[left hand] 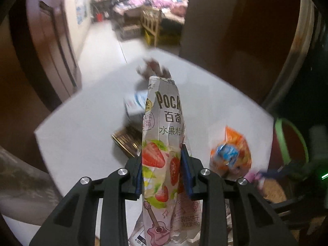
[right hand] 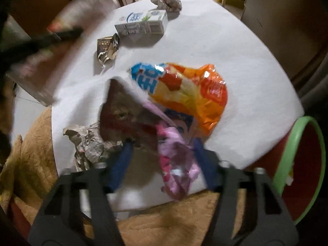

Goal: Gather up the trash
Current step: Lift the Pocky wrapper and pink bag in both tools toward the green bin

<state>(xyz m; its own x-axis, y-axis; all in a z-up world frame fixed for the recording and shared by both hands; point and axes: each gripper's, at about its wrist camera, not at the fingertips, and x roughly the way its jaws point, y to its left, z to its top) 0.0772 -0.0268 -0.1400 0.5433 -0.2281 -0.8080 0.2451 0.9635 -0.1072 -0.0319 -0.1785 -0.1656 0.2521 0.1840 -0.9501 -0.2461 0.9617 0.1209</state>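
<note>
The left gripper (left hand: 162, 174) pinches a strawberry Pocky wrapper (left hand: 166, 123) upright between nearly closed pads. The right gripper (right hand: 162, 162) straddles a pink wrapper (right hand: 176, 162), apparently untouched; orange bag (right hand: 190, 90) just beyond.

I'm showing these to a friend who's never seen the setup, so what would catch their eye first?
First the tall strawberry Pocky wrapper, pinched upright in the left gripper and filling the middle of the left wrist view. Then the bright orange snack bag lying mid-table, with a pink wrapper between the right gripper's blue fingers. A green-rimmed bin stands off the white table's right edge.
</note>
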